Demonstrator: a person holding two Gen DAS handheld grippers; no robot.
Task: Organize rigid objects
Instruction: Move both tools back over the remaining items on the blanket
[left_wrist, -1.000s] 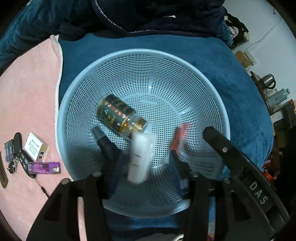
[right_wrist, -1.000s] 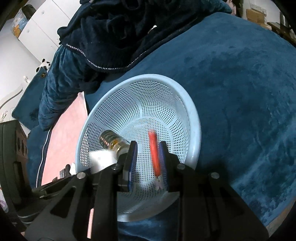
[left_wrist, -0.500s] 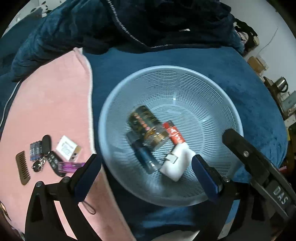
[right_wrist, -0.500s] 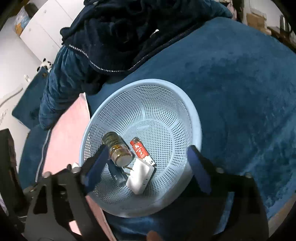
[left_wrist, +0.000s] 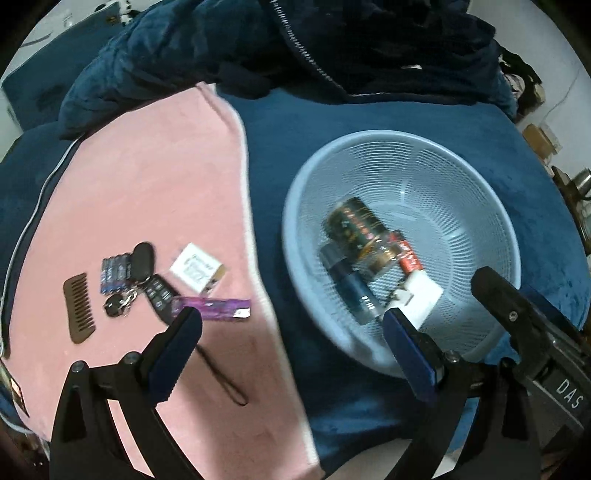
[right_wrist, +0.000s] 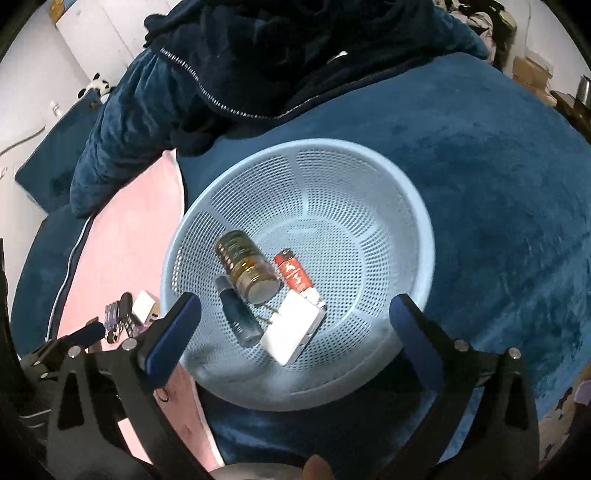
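A light blue mesh basket (left_wrist: 480, 177) (right_wrist: 369, 177) sits on the blue blanket. It holds a dark jar with a gold lid (left_wrist: 356, 229) (right_wrist: 245, 264), a dark blue bottle (left_wrist: 351, 288) (right_wrist: 238, 314), a red lighter (left_wrist: 406, 256) (right_wrist: 293, 273) and a white charger (left_wrist: 421, 295) (right_wrist: 291, 326). My left gripper (left_wrist: 291, 317) is open and empty, above the seam between pink towel and basket. My right gripper (right_wrist: 295, 306) is open and empty above the basket.
On the pink towel (left_wrist: 147, 177) lie a brown comb (left_wrist: 79, 312), several batteries (left_wrist: 114, 271), car keys (left_wrist: 147, 280), a white box (left_wrist: 197, 267) and a purple lighter (left_wrist: 212, 308). A dark jacket (left_wrist: 332, 44) is heaped at the back.
Both grippers opened and drew back from the basket; the white charger and red lighter now lie in it. The left gripper swung left toward the pink towel.
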